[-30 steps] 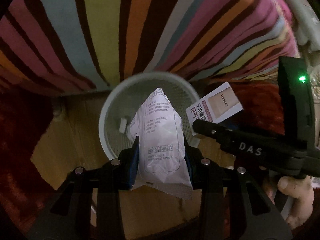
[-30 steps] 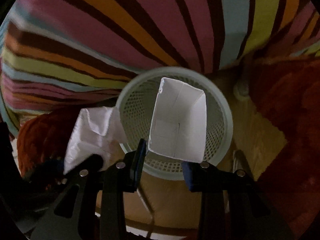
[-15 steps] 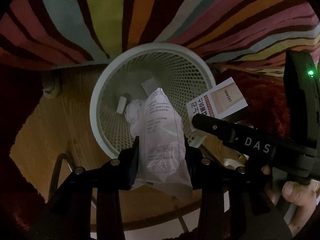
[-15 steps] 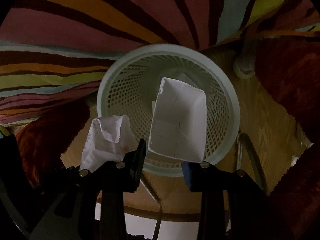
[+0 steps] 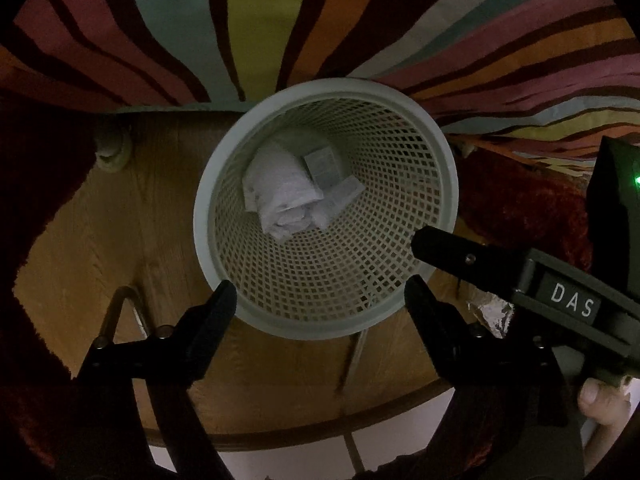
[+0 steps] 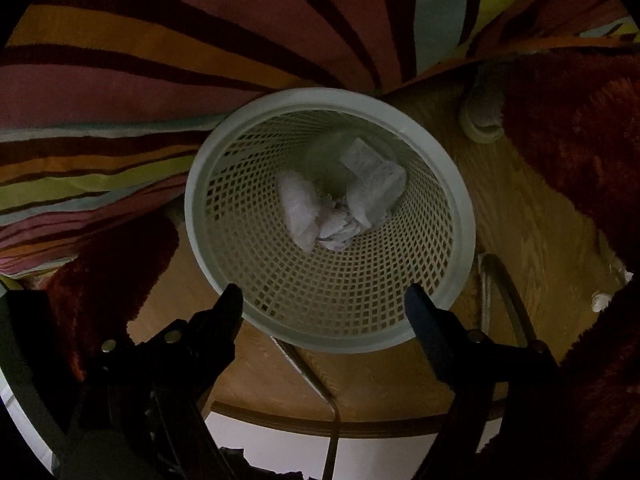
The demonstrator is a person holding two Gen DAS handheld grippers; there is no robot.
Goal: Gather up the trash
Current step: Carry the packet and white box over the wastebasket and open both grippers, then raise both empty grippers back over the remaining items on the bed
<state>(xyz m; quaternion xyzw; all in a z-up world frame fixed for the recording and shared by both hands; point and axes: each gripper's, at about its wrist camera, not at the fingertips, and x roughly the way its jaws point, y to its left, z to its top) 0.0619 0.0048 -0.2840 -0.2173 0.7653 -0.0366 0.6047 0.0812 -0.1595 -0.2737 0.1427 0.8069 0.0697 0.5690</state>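
A pale mesh waste basket [image 5: 448, 184] stands on the wooden floor right below both grippers. My left gripper [image 5: 320, 290] hangs over its near rim, jaws opening, with nothing between them. In the basket lie a white printed wrapper [image 5: 280, 196], a small box [image 5: 324, 164] and other white scraps. My right gripper [image 6: 323, 296] is over the same basket [image 6: 460, 200], its jaws also opening and bare. Below it I see the wrapper [image 6: 376, 180] and crumpled white paper [image 6: 304, 208]. One of the right gripper's fingers [image 5: 444, 246] reaches over the rim in the left wrist view.
Striped fabric [image 5: 240, 20] hangs behind the basket. A dark red shaggy rug [image 5: 520, 200] lies beside it on the wooden floor [image 5: 120, 220]. A thin metal leg [image 5: 124, 308] stands near the left fingers. Crumpled foil [image 5: 492, 312] lies at the right, by a person's thumb [image 5: 600, 396].
Both grippers sank toward the basket and opened. The white wrapper left the left gripper and the white box left the right one; both now lie inside the basket.
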